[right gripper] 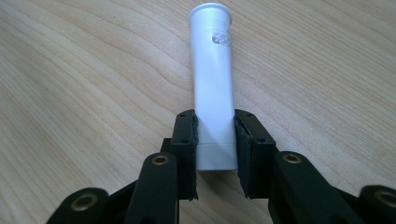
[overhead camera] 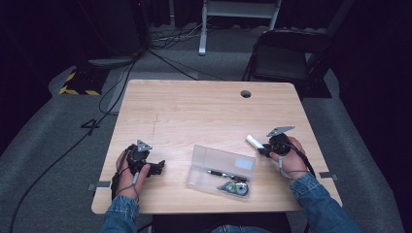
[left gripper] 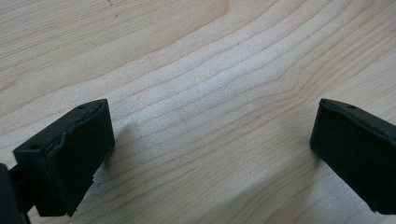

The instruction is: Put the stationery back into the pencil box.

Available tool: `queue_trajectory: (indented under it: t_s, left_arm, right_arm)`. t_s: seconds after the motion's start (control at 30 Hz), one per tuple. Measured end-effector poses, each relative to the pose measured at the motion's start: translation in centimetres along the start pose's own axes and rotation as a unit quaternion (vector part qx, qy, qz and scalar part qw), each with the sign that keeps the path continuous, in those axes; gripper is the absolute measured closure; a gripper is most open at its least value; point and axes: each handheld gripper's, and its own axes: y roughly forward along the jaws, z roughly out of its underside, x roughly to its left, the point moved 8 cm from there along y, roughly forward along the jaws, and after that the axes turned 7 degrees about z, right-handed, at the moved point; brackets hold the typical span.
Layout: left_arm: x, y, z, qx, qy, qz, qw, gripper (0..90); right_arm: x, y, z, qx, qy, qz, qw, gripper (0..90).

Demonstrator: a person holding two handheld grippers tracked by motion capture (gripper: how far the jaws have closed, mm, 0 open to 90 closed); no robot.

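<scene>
Right tool: my right tool [right gripper: 214, 140] is clamped on the white tube [right gripper: 212, 88], pads pressed on both sides near its lower end; the tube points away from me toward twelve o'clock in the right gripper view.
Where the tube is: in the high view the white tube [overhead camera: 254, 141] sits at about four o'clock on the desk [overhead camera: 194, 107], sticking out of the right tool [overhead camera: 265, 148] toward ten o'clock, just up and right of the clear case.
Left tool: jaws wide apart, nothing between them, bare wood under them in the left gripper view; in the high view the left tool [overhead camera: 158, 167] rests at about eight o'clock on the desk.
Clear case: the clear case [overhead camera: 221, 171] lies at six o'clock, with a pen [overhead camera: 226, 174] and a tape dispenser [overhead camera: 234, 187] inside, I judge.
Risk, slip: I'm gripping a smooth round tube by one end only; the long free end could lever it and let it swing or slide out on the lift.
Risk, squeeze: too hard a clamp might dent or squirt the tube out forward.
Risk, case: a low swing toward six o'clock could knock the case or its lid.
</scene>
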Motion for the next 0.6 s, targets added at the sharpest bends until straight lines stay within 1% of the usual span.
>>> queue_trajectory:
  t_s: [0.13,0.33,0.6]
  left_arm:
    - [0.0,0.0,0.0,0.000,0.000,0.000,1.0000,0.1]
    - [0.0,0.0,0.0,0.000,0.000,0.000,1.0000,0.1]
    - [0.0,0.0,0.0,0.000,0.000,0.000,1.0000,0.1]
  right_arm:
    - [-0.1,-0.4,-0.2,-0.006,0.008,0.001,1.0000,71.2]
    - [-0.3,-1.1,-0.6,-0.019,0.016,-0.004,0.9997,71.2]
    - [-0.2,-2.6,-1.4,-0.040,0.018,-0.009,0.9990,71.2]
